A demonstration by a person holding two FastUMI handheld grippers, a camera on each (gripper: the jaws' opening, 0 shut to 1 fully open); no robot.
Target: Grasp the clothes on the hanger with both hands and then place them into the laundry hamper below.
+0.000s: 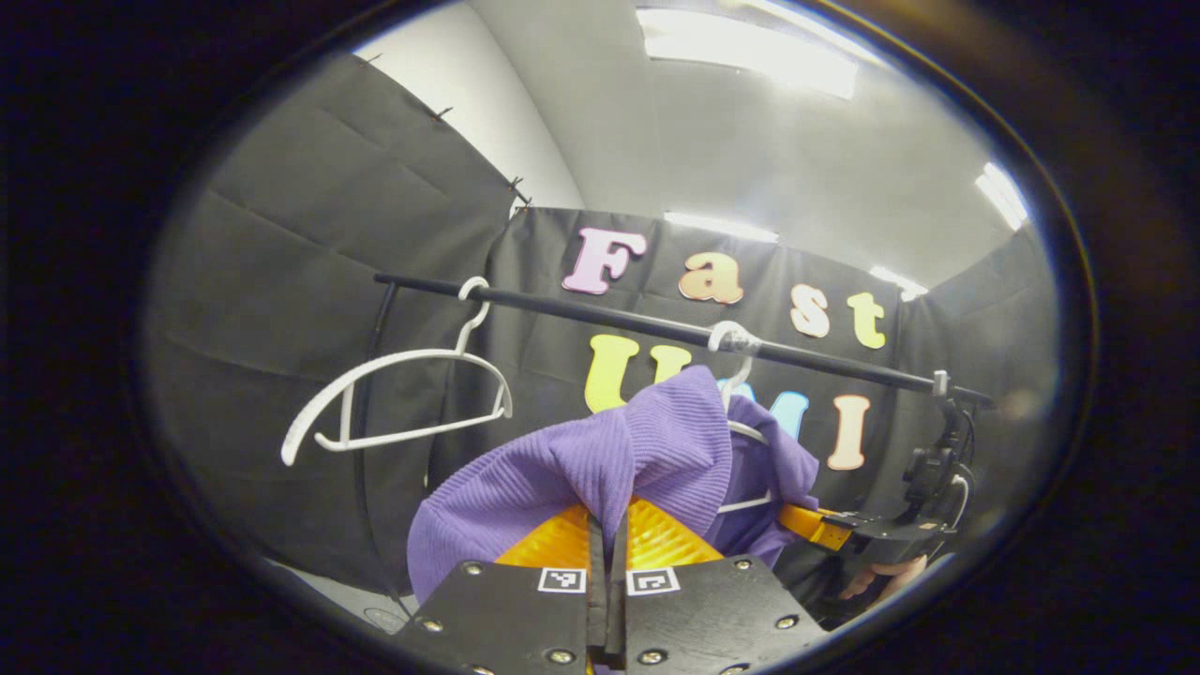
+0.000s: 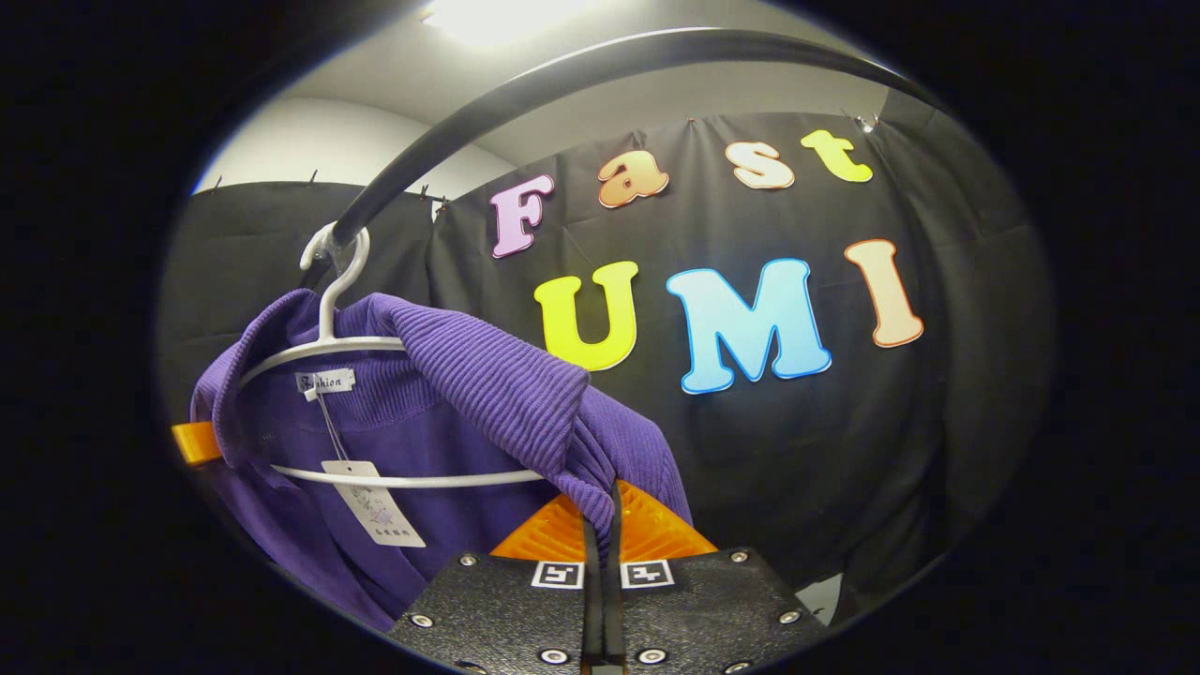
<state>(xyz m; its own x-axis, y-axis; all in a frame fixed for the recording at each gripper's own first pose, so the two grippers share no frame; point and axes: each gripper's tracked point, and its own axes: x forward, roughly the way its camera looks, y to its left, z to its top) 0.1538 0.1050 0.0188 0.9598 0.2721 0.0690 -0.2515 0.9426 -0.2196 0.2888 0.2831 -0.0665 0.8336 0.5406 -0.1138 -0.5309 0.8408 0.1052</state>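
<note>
A purple ribbed garment point(image 1: 600, 469) hangs on a white hanger point(image 1: 742, 380) from the black rail point(image 1: 656, 326). My left gripper point(image 1: 607, 525) is shut on a raised fold of the garment's shoulder, its orange fingers point(image 1: 553, 542) pressed together with cloth between them. In the right gripper view the same purple garment point(image 2: 469, 384) drapes over its white hanger point(image 2: 337, 319), a paper tag point(image 2: 375, 506) dangling inside the collar. My right gripper point(image 2: 600, 525) is shut on the other shoulder's cloth. The other gripper's orange finger point(image 2: 192, 442) shows at the left edge.
An empty white hanger point(image 1: 394, 398) hangs tilted on the rail to the left of the garment. In the left gripper view the right gripper point(image 1: 844, 530) and the hand point(image 1: 881, 577) holding it sit at the lower right. Black cloth walls surround the rail.
</note>
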